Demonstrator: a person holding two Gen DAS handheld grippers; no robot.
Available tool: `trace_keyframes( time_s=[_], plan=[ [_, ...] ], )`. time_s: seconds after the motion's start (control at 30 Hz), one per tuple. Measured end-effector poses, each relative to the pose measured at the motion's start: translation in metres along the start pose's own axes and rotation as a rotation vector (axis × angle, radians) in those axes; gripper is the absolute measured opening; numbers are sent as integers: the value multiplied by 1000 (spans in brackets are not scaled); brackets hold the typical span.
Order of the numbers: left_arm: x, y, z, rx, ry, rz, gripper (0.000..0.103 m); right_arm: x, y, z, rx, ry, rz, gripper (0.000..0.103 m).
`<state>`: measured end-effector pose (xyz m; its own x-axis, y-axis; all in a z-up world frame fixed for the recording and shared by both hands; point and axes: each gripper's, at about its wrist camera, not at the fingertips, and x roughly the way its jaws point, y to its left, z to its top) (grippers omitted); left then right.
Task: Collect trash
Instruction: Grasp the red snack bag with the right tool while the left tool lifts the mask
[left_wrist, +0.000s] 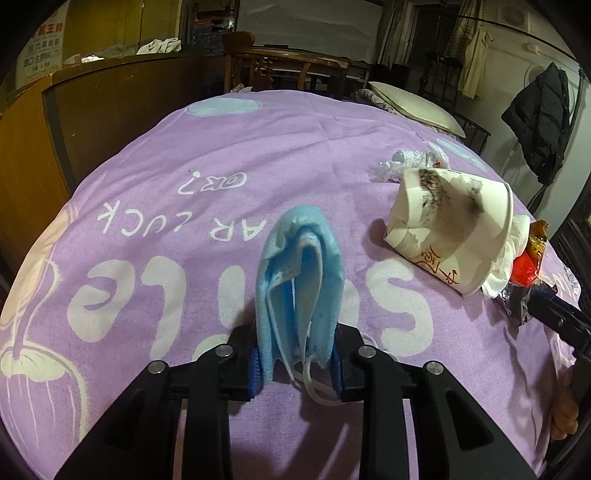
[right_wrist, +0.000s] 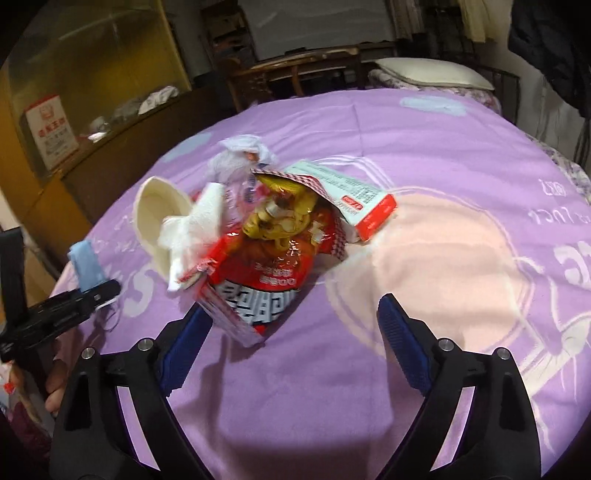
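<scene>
Left gripper (left_wrist: 298, 363) is clamping a folded blue face mask (left_wrist: 301, 280), pads pressing it from both sides; the mask is standing up out of the jaws with its white ear loops (left_wrist: 317, 384) dangling below, above the purple bedspread (left_wrist: 184, 177). From the right wrist view the same mask (right_wrist: 86, 267) is showing at the far left edge, pinched in the left gripper (right_wrist: 96, 291).

Right gripper (right_wrist: 291, 328) is sitting with its jaws wide apart, gripping nothing. Its left blue pad (right_wrist: 184, 343) is just beside the near corner of a red instant-noodle wrapper (right_wrist: 258, 273) (touching or not, I cannot tell).

The trash pile is lying on the bedspread (right_wrist: 424, 155) toward its left side in the right view: a paper cup (right_wrist: 157, 218) on its side, crumpled white tissue (right_wrist: 192, 236) against its mouth, the wrapper, a white-and-red carton (right_wrist: 354, 199) behind, and a wad of white plastic (right_wrist: 240, 155) at the back.

In the left view the paper cup (left_wrist: 448, 225) is lying tipped over, scorch-stained, near the bedspread's right edge, with crumpled plastic (left_wrist: 406, 160) behind it.
</scene>
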<state>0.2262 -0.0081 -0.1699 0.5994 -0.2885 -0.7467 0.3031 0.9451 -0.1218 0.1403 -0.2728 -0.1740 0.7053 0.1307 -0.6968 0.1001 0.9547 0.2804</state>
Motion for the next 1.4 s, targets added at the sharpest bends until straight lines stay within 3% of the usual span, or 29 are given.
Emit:
trace_keyframes(
  time_s=[0.23, 0.27, 0.3, 0.43, 0.57, 0.83, 1.13, 1.4],
  plan=[
    [3, -5, 1, 23, 1, 25, 32, 18, 5, 13, 45, 11, 50, 93],
    [4, -6, 2, 27, 1, 28, 32, 20, 4, 13, 52, 17, 40, 85],
    [4, -7, 2, 30, 0, 28, 31, 23, 1, 11, 64, 37, 52, 44],
    [-4, -6, 2, 19, -4, 10, 18, -3, 2, 4, 35, -29, 53, 34],
    [-27, -8, -1, -15, -16, -67, 16, -45, 8, 0, -9, -98, 70, 34],
    [-107, -19, 7, 14, -123, -92, 16, -103, 16, 4, -17, -201, 126, 34],
    [-192, 18, -27, -22, -143, 0, 16, -149, 56, -4, -84, -245, 246, 34],
    [-237, 102, -105, -113, -27, 183, 16, -164, 113, -23, -193, -199, 362, 34]
  ],
)
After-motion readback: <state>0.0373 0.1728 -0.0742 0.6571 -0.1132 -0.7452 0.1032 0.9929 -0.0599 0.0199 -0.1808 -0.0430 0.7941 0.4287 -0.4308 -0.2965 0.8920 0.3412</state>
